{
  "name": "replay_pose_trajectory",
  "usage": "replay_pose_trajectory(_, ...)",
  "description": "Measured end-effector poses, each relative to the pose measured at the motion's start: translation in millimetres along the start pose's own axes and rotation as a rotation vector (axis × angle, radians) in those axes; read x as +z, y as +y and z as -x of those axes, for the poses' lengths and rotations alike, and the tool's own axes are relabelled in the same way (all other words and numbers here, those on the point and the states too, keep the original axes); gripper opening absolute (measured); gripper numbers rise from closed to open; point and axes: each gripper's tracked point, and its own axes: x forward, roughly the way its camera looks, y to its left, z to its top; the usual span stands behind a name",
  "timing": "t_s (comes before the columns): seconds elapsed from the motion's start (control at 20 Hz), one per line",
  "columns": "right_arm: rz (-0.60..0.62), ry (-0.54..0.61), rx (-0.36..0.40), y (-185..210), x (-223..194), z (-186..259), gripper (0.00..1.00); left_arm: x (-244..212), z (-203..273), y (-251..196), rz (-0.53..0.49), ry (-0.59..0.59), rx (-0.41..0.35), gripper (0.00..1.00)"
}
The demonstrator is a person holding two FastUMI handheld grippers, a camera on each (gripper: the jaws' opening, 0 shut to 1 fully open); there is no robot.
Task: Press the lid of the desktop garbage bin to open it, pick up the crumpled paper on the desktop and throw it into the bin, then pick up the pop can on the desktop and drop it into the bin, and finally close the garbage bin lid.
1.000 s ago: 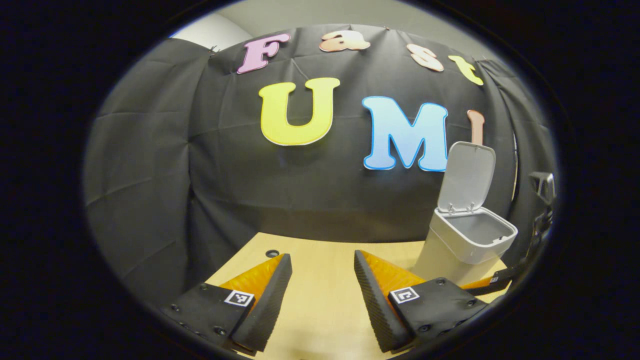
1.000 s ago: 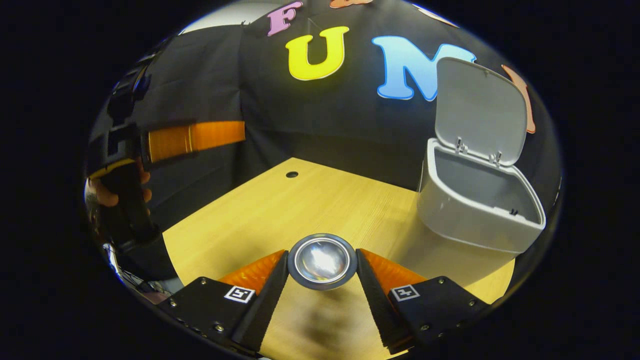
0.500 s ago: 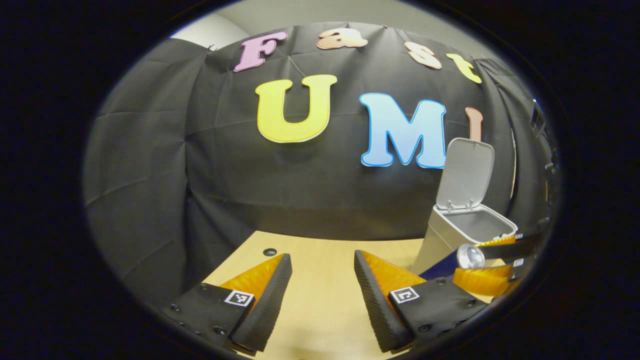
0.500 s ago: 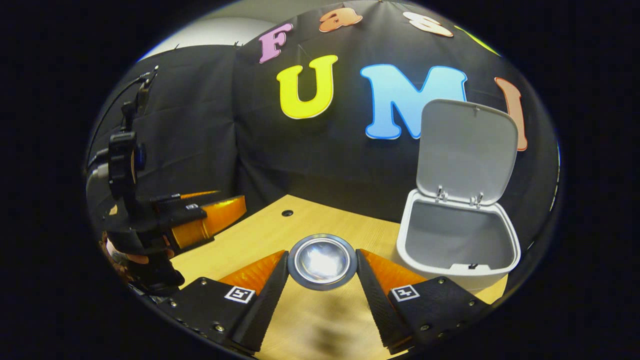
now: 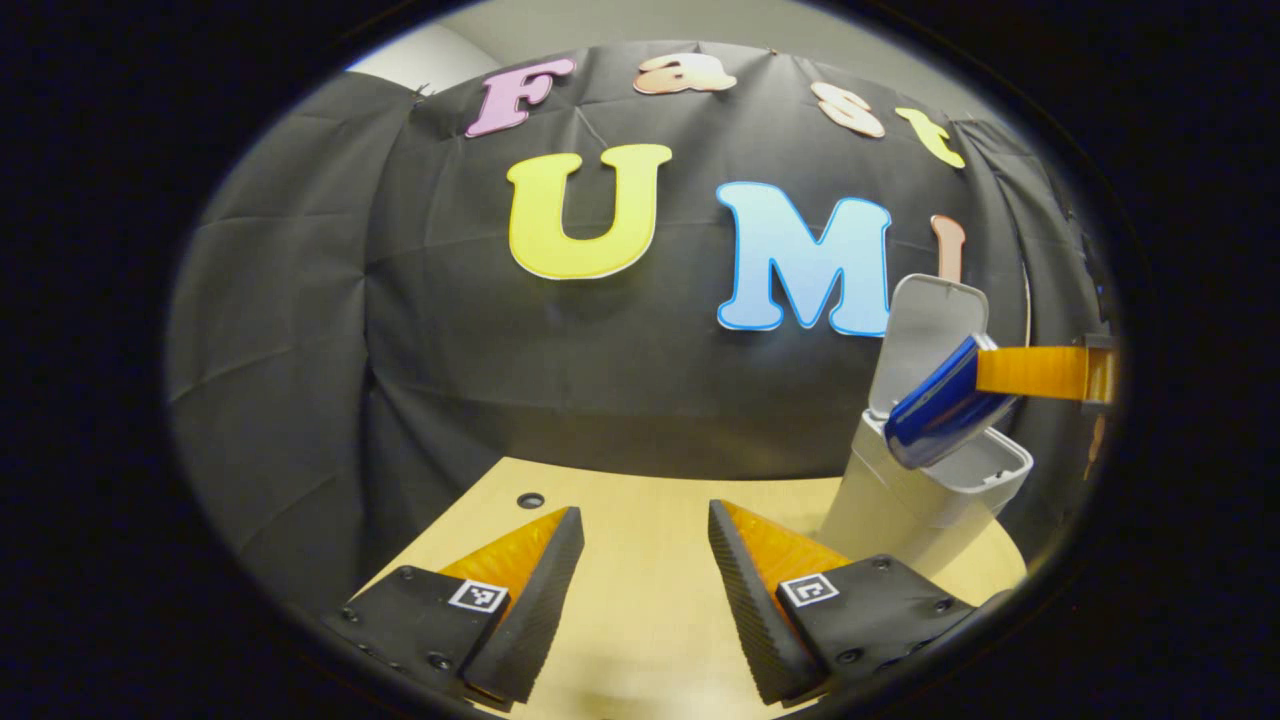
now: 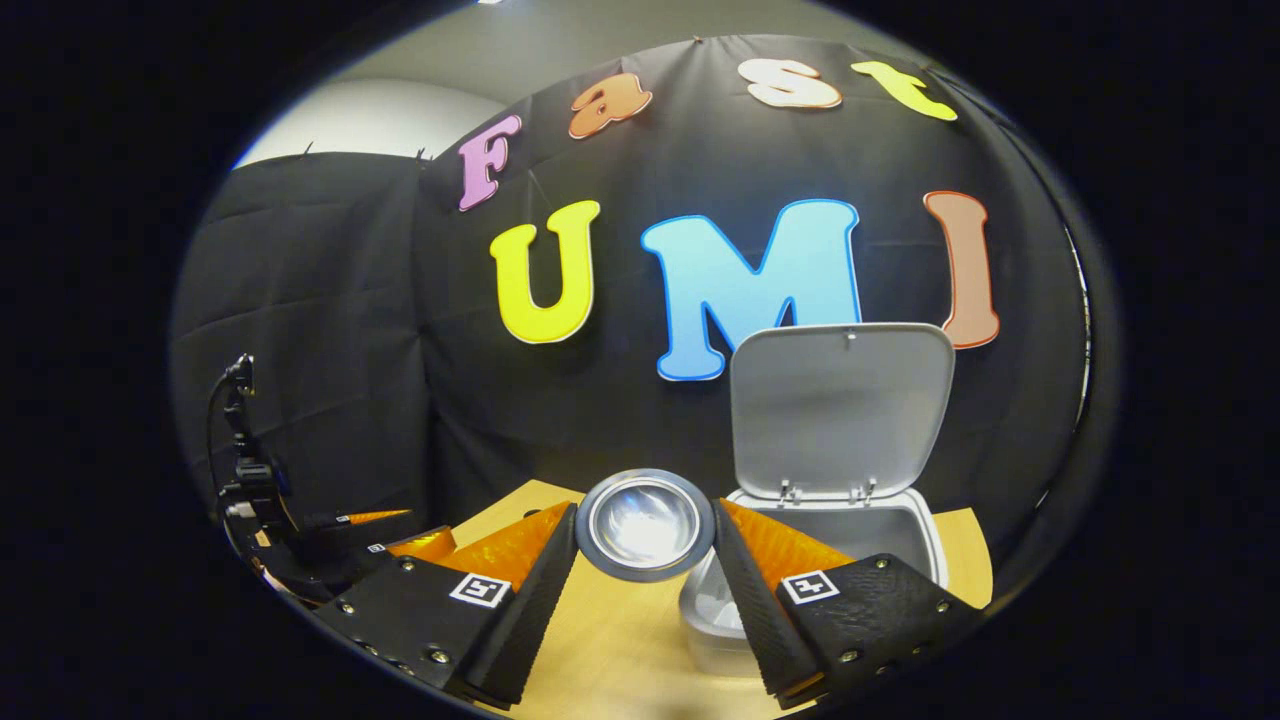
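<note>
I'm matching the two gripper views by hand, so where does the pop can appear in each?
Left gripper view: the pop can is at the right, tilted over the bin's mouth, held by the right gripper.
Right gripper view: bottom centre, end-on between the fingers.
Shared landmark: the bin's raised lid.

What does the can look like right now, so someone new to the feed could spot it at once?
Find the pale bin at the table's right end, its lid standing open. Over its mouth the right gripper holds the pop can, tilted, lower end down toward the opening. It is the one blue cylinder, with a shiny round metal end facing the right gripper view.
</note>
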Motion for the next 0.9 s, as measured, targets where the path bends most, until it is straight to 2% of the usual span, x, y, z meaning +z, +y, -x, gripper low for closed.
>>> replay_pose_trajectory(0.3,-0.005,-0.005,-0.125,-54,0,8,0.83,-4,-6,-1,0.012,0.016,-0.002,0.87)
replay_pose_trajectory(0.5,0.037,0.078,-0.238,-95,-33,11,0.83,-9,-8,-2,0.012,0.029,-0.004,0.84)
replay_pose_trajectory(0.65,0.015,0.113,-0.264,-106,-48,13,0.84,-11,-9,-6,0.005,0.035,-0.009,0.87)
replay_pose_trajectory(0.9,-0.006,0.107,-0.274,-112,-49,15,0.86,-13,-11,-12,0.002,0.039,-0.015,0.87)
